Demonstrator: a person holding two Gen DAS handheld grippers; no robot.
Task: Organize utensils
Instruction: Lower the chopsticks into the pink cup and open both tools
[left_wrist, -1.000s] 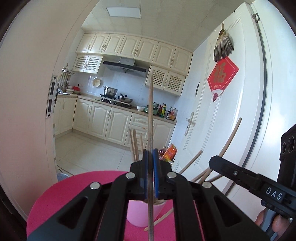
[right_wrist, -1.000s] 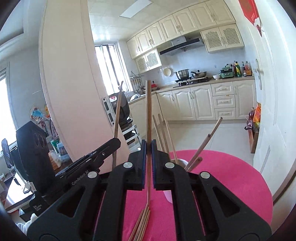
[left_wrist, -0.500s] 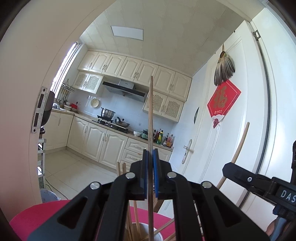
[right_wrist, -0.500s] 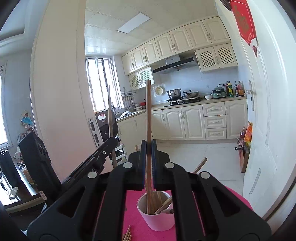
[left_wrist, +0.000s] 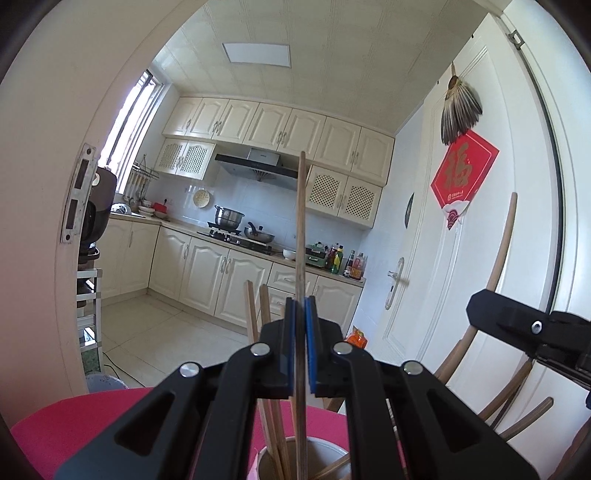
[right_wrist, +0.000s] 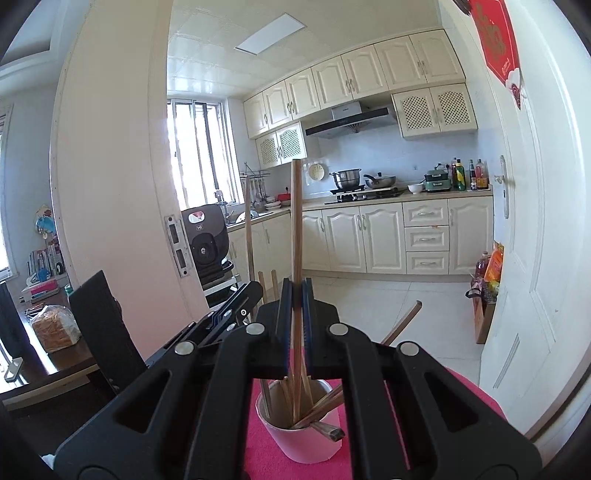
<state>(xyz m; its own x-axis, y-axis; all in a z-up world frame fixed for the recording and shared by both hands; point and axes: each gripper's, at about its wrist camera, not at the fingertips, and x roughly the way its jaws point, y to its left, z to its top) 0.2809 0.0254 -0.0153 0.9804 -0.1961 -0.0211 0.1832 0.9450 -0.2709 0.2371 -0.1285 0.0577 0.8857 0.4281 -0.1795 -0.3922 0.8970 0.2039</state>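
Chopsticks (right_wrist: 296, 229) stand upright above the cup (right_wrist: 300, 441), one clenched in each gripper (right_wrist: 295, 295), (left_wrist: 300, 317), ready for dropping in.

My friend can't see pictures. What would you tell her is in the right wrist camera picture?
The right gripper is shut on an upright wooden chopstick whose lower end is inside a white cup with other chopsticks, on a pink tabletop. The left gripper holds another chopstick beside it, with a cream kitchen behind.

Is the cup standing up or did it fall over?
Standing up. The cup sits on the pink table with its open mouth facing up, and chopsticks lean inside it.
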